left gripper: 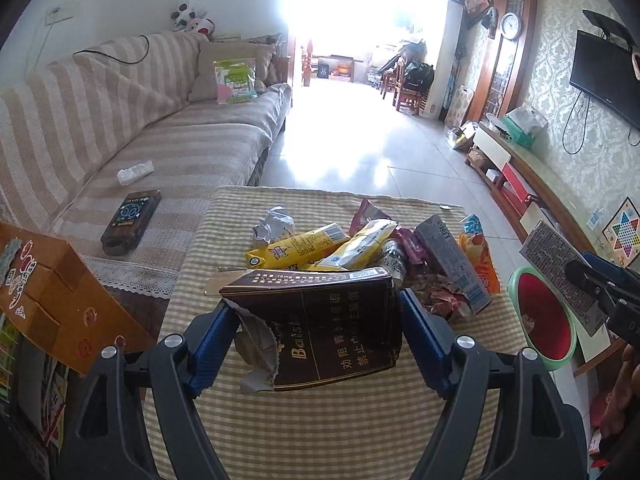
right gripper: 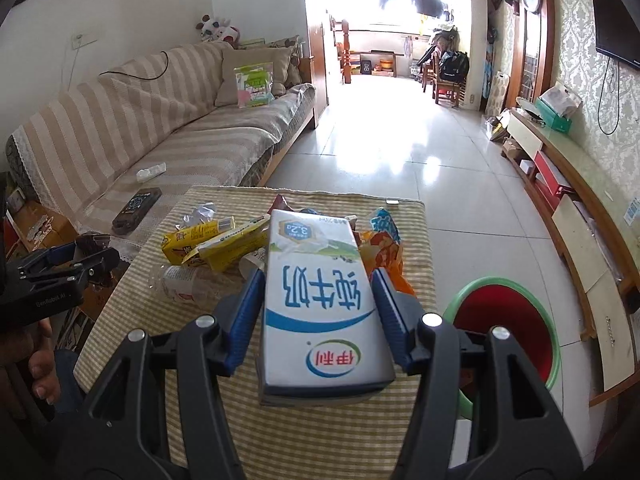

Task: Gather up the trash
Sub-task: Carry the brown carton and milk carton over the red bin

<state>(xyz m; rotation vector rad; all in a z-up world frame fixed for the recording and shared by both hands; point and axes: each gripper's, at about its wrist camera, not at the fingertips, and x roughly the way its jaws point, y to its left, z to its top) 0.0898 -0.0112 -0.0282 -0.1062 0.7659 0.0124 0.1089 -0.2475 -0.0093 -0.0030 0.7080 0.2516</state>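
Clamped between the blue pads of the left gripper (left gripper: pixel 316 332) is a dark brown cigarette box (left gripper: pixel 332 328), its torn foil lining hanging out at the left; the jaws are spread about the box's width and press on both its sides. Beyond it, on the checked tablecloth (left gripper: pixel 320 432), lies a heap of yellow drink cartons (left gripper: pixel 298 246), wrappers and crumpled foil (left gripper: pixel 274 222). Right of the table stands a red bin with a green rim (left gripper: pixel 544 312).

Seen from the right wrist, the right gripper (right gripper: pixel 318 316) pinches a white and blue milk carton (right gripper: pixel 320 300) by its two sides, held above the tablecloth (right gripper: pixel 280 440), with the trash heap just behind and the bin (right gripper: pixel 508 320) near on the right.
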